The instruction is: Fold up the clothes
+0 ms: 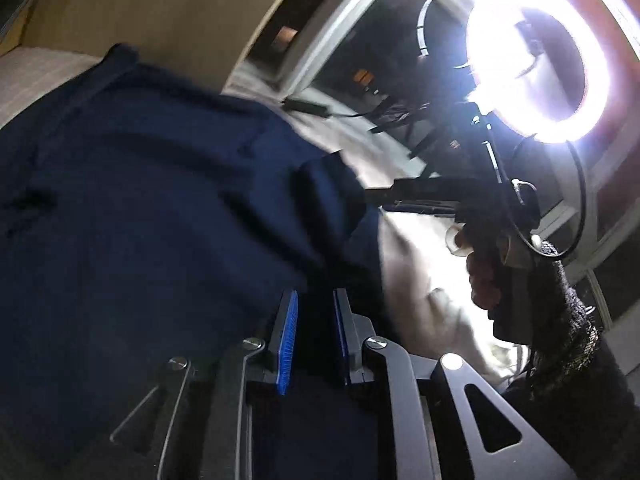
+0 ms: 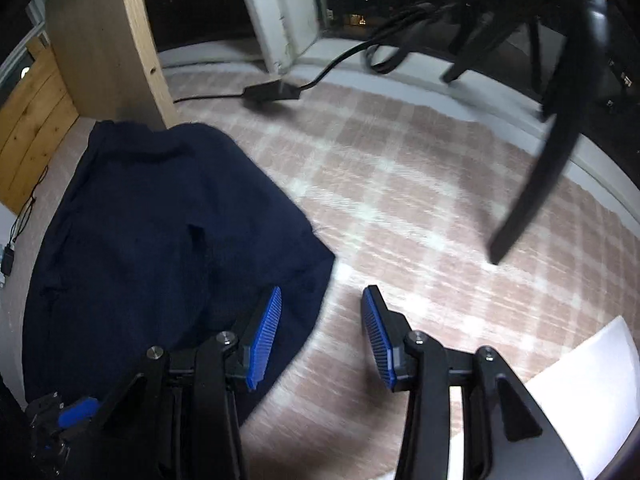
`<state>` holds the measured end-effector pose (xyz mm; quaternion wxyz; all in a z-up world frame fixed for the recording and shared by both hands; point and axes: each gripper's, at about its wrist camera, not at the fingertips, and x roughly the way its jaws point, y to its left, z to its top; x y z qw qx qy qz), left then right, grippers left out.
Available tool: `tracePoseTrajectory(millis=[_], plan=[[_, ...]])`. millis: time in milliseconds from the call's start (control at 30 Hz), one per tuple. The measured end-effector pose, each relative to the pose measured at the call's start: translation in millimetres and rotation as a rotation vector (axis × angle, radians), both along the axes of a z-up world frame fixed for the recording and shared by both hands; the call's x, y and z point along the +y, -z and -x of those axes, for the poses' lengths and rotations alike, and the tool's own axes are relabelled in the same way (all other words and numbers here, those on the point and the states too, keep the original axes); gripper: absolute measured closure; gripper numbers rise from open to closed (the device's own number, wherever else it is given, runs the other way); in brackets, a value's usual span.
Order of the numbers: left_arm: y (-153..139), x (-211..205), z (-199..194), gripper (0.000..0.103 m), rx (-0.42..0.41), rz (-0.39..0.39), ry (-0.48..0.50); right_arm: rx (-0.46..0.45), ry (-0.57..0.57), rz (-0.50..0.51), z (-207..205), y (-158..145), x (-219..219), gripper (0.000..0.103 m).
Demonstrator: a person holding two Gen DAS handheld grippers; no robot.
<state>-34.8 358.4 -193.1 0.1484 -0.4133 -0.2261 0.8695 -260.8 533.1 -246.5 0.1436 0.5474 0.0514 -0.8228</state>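
Note:
A dark navy garment (image 2: 160, 216) lies spread on a pink plaid cloth (image 2: 400, 184). In the left wrist view the same garment (image 1: 160, 208) fills the left and middle, and its fabric sits between the blue pads of my left gripper (image 1: 316, 308), which is closed down on it with a narrow gap. My right gripper (image 2: 322, 300) is open and empty, hovering over the garment's right lower edge. The right gripper also shows in the left wrist view (image 1: 472, 196), held by a hand beside the garment's raised edge.
A bright ring light (image 1: 536, 60) on a black stand (image 2: 532, 184) rises at the right. A black power adapter with cable (image 2: 272, 92) lies near the window sill. A wooden panel (image 2: 104, 40) stands behind the garment. A white sheet (image 2: 580, 384) lies at the lower right.

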Motion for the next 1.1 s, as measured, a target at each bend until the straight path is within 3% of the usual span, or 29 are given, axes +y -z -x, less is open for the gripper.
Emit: tracePoseTrajectory(millis=[67,133,233,300,367,433,500,533,567,600,633,667,767,867,900,967,1033,1067,1100], plan=[[0.0,-4.2,-1.8,0.087,0.011,0.024,-0.009,0.037,-0.021,-0.075,-2.9,0.2,-9.0,0.081],[-3.5,-7.9,-4.6,0.087,0.022,0.012,-0.007,0.061,0.055,-0.129,0.2,-3.6,-1.4,0.087],[-11.1,1.1,2.2,0.078,0.026,0.012,0.043,0.077,0.052,0.002,-4.3,-18.0,10.7,0.084],[-15.1,9.9,11.0,0.059,0.014,0.021,0.062,0.089,0.044,-0.028,-7.4,-21.0,8.1,0.082],[-13.3,21.4,23.7,0.050,-0.001,0.067,0.052,0.079,0.045,-0.056,-6.8,-20.2,6.2,0.072],[-4.4,30.5,37.5,0.050,-0.035,0.104,0.041,0.030,0.048,-0.034,-4.3,-12.0,6.1,0.070],[5.9,31.2,46.4,0.057,-0.076,0.077,0.033,0.015,0.057,-0.043,-4.0,-3.5,6.1,0.069],[9.2,33.5,49.9,0.065,-0.082,0.061,0.053,0.013,0.064,-0.043,-4.4,0.8,6.2,0.069],[11.3,37.0,52.6,0.095,-0.078,0.047,0.083,0.015,0.064,-0.033,-5.4,2.0,5.8,0.070],[11.6,38.3,51.7,0.096,-0.070,0.050,0.095,0.019,0.061,-0.019,-6.7,1.8,5.2,0.074],[10.5,37.8,47.9,0.096,-0.061,0.065,0.094,0.023,0.058,-0.004,-8.0,1.6,4.5,0.092],[8.3,32.4,41.6,0.097,-0.050,0.073,0.065,0.020,0.052,0.017,-8.5,1.1,4.2,0.100],[3.9,7.7,20.8,0.095,-0.039,0.069,-0.057,0.090,0.074,-0.015,-10.2,-7.1,9.0,0.100],[20.0,-2.6,19.0,0.092,-0.133,0.036,-0.037,0.085,0.125,-0.012,-4.0,-4.6,18.5,0.100],[19.7,-4.7,17.2,0.084,-0.142,0.043,-0.036,0.075,0.126,-0.022,-1.7,-2.2,18.8,0.100],[9.8,-8.3,9.3,0.074,-0.122,0.076,-0.041,0.094,0.136,-0.091,-2.3,-0.1,16.6,0.100],[-1.8,-15.6,-5.1,0.074,-0.087,0.087,-0.041,0.121,0.159,-0.195,-8.6,-1.0,15.8,0.099],[-6.9,-19.8,-14.8,0.074,-0.071,0.090,-0.035,0.128,0.166,-0.214,-12.9,-3.7,14.7,0.097],[-11.4,-24.6,-26.3,0.074,-0.056,0.092,-0.024,0.136,0.145,-0.170,-21.4,-10.0,12.7,0.097]])
